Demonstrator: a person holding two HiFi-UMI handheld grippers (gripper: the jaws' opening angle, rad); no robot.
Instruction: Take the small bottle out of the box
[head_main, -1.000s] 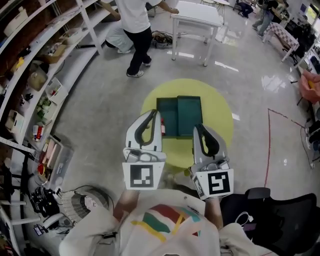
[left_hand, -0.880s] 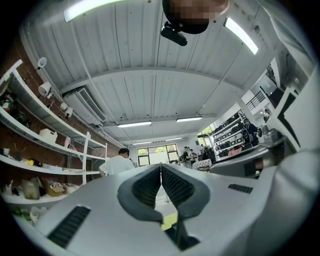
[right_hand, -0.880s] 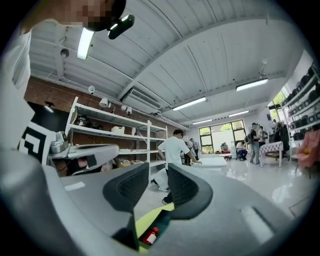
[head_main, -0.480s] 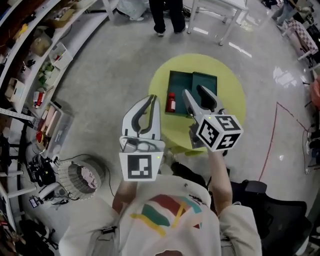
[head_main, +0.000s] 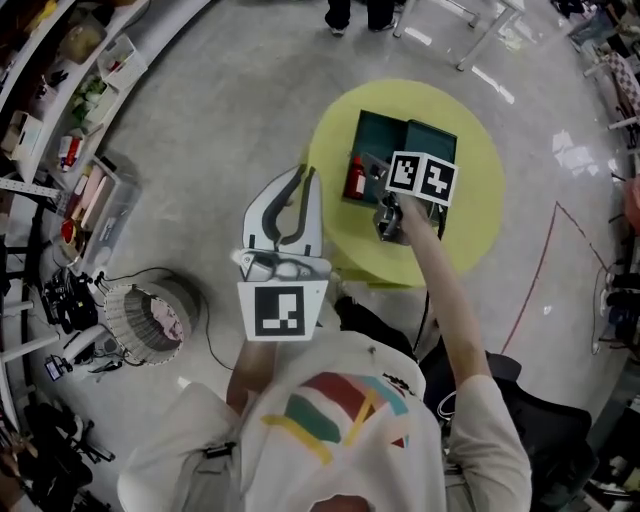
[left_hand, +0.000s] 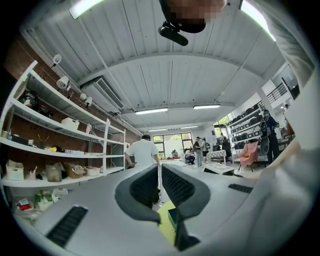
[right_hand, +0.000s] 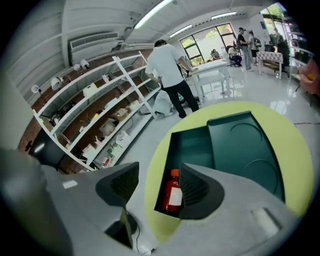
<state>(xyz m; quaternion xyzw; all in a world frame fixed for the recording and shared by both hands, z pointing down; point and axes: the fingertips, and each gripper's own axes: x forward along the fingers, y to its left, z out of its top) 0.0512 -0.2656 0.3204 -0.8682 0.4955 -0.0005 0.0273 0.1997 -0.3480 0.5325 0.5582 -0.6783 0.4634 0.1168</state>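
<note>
Right gripper (right_hand: 157, 181) hovered over a small red plastic bottle (right_hand: 172, 194) lying in a dark green rectangular box (right_hand: 195, 145).
Its grey ribbed jaws had just been opening and stood wide, gripping nothing. The bottle's white label was unreadable. The box sat on a round yellow-green counter (right_hand: 300, 150). The left gripper (left_hand: 159, 182) had its jaws together.

Round yellow table (head_main: 480, 215) mid-floor, cluttered white shelving (head_main: 60, 100) along the left, red floor line (head_main: 532, 282) off right, person (right_hand: 169, 67) standing beyond.
</note>
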